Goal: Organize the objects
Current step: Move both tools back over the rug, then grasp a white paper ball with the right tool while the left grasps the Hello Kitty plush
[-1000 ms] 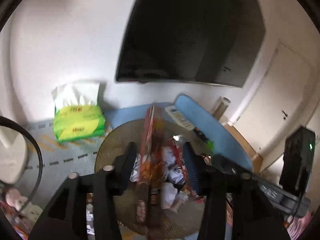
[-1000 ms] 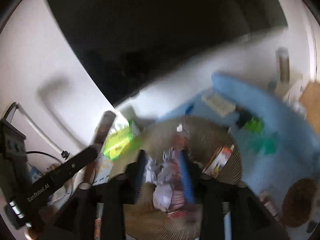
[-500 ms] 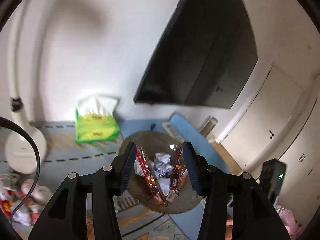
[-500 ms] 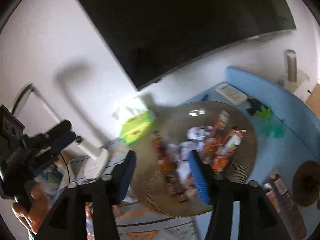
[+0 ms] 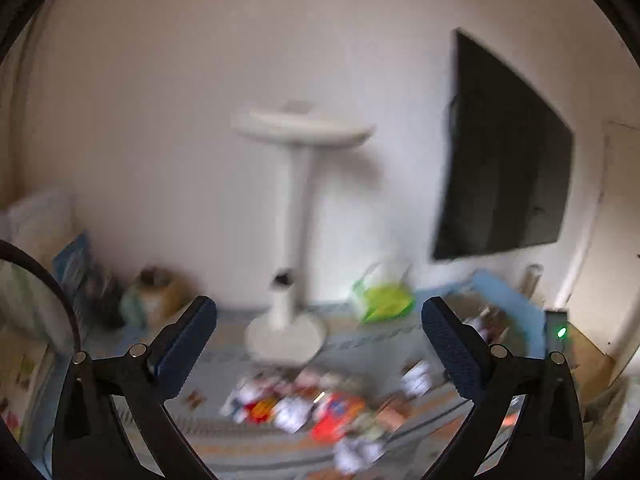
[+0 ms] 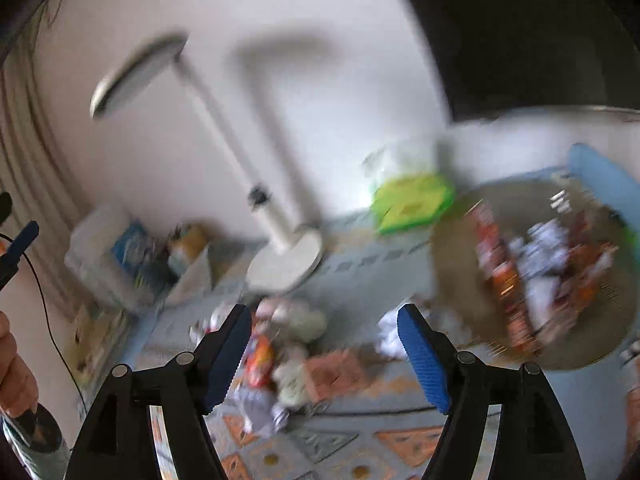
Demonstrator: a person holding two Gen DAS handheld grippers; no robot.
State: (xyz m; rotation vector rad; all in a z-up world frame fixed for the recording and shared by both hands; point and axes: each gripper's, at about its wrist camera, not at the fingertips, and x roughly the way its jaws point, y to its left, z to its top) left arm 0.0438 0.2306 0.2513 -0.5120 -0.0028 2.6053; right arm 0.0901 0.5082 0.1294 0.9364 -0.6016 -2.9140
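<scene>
Both frames smeared by motion, so fine detail unreadable.

Left claw (image 5: pixel 320 340): dark blue ribbed pads spread wide and opening further, nothing between them. Right claw (image 6: pixel 324 356): brighter blue pads apart and opening too, empty, with no pad pressing on anything.

Task's things split in two groups. Already gathered: a heap of orange-red snack wrappers and crumpled white paper on the round woven tan tray (image 6: pixel 452 248), far right in the right wrist view, just beside the green-and-white tissue pack (image 6: pixel 412 200). Not yet gathered: a loose scatter of orange packets and white paper balls (image 5: pixel 304 404) on the patterned grey-and-orange worktop (image 6: pixel 360 276), in front of the round base of the white desk lamp (image 5: pixel 286 332).

Deciding relation: scatter lies ahead of and below both claws, between the pads in each view, strung out crosswise in the left view. In the right view an orange upright packet (image 6: pixel 260 360) sits just beside the left-hand pad, long axis roughly along the pointing line. Right claw looks nearer, judging by how large the litter appears; likely next a dip onto one piece, then a carry rightward to the tray.
</scene>
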